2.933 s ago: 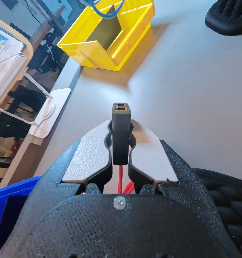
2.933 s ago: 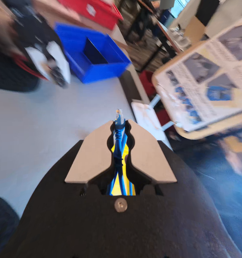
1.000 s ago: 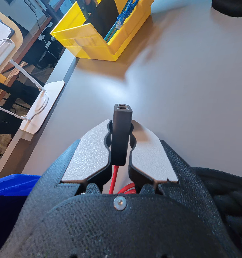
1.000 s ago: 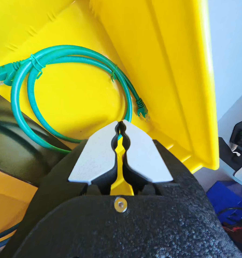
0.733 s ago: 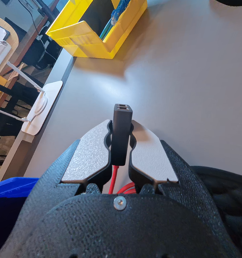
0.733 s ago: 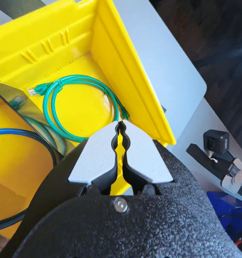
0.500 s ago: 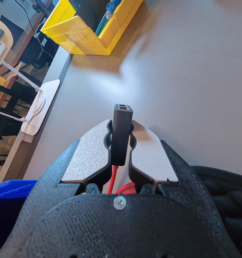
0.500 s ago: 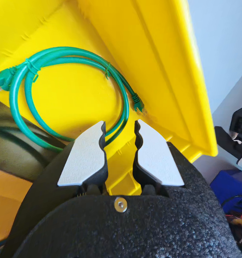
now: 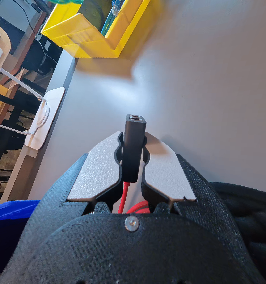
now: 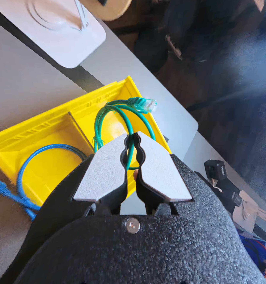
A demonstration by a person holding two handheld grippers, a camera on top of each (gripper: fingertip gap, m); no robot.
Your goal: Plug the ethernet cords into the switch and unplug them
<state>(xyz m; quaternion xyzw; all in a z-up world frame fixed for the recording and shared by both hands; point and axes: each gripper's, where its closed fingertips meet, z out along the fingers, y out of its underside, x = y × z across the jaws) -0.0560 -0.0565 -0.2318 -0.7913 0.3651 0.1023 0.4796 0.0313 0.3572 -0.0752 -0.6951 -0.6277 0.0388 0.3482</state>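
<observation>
My left gripper (image 9: 133,135) is shut on a slim black switch (image 9: 133,147), held upright above the grey table with its ports facing away from me. A red cable (image 9: 124,195) hangs from its near end. My right gripper (image 10: 131,135) is shut on the coiled green ethernet cord (image 10: 146,121) and holds it above the right compartment of the yellow bin (image 10: 41,127). The cord's clear plug (image 10: 146,104) sticks up to the right. A blue ethernet cord (image 10: 21,173) lies in the bin's left compartment. The bin also shows in the left wrist view (image 9: 89,40).
A white stand base (image 9: 44,118) sits at the table's left edge, and a blue bin (image 9: 7,210) is at the lower left. The grey table (image 9: 206,107) spreads to the right. A small black device (image 10: 216,169) sits by the table edge in the right wrist view.
My right gripper opened around the green cord, then shut on it and lifted it up out of the yellow bin. My left gripper kept its hold on the switch and shifted slightly.
</observation>
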